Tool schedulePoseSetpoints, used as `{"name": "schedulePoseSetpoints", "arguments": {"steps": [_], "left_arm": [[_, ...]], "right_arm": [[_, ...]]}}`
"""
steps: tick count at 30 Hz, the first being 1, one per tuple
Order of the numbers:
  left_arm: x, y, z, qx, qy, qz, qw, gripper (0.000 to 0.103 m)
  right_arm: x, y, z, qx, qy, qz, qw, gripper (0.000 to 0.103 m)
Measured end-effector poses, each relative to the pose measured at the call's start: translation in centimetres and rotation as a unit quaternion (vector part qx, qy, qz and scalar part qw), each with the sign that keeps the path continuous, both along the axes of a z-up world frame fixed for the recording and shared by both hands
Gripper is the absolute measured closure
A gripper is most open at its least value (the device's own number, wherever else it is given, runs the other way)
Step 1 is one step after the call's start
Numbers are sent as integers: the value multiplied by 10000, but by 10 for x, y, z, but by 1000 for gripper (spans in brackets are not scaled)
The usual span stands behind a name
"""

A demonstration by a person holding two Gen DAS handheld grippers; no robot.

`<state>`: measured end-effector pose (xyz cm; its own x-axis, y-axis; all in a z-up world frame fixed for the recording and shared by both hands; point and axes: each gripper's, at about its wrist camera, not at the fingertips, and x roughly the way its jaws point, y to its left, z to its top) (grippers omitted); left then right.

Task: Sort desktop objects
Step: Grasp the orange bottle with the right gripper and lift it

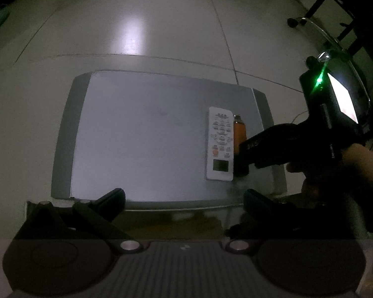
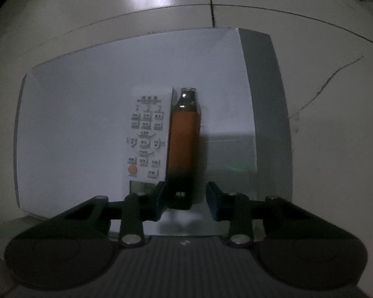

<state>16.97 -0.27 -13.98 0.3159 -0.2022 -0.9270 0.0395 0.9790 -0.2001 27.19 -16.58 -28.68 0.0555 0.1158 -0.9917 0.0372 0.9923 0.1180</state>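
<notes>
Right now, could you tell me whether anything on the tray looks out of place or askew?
Nothing stands out: the white remote and the orange marker lie straight, side by side on the tray.

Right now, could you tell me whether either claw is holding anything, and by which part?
Nothing is gripped yet: the right claw straddles the dark near end of the orange tube, a gap beside one pad. The left claw is empty.
</notes>
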Motion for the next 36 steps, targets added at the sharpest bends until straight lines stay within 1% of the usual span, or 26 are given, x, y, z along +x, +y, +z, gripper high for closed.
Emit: {"name": "schedulePoseSetpoints", "arguments": {"steps": [2,3,4,5,9,14,18,24,27,32,36], "left_arm": [[0,2,0,5,9,-39,10000,0],[1,4,0,-17,18,-8,10000,0],[1,6,1,-66,22,56,10000,0],[2,8,2,-125,21,108,9999,0],[2,11,2,-175,9,190,9997,0],[1,5,1,-108,-44,91,9999,0],[1,2,1,-90,-68,44,9999,0],[1,1,0,-72,-85,18,9999,0],[1,3,0,-80,-86,10,9999,0],[0,5,0,-86,-88,7,9999,0],[0,7,1,-112,-77,18,9999,0]], "right_arm": [[0,1,-4,-54,33,15,10000,67],[0,1,-5,-81,41,24,10000,69],[-1,0,-5,-92,37,35,9999,75],[-1,-1,-5,-87,32,37,9999,75],[-2,-4,-5,-33,34,64,10000,75],[-3,-9,0,-30,-30,90,10000,76],[-4,-8,0,-177,-36,263,9995,76],[5,-2,-12,-329,160,279,9989,74],[5,2,-14,-417,108,408,9982,75],[-1,-6,2,-198,-176,255,9993,76],[-5,-12,17,-37,-276,240,9993,76]]}}
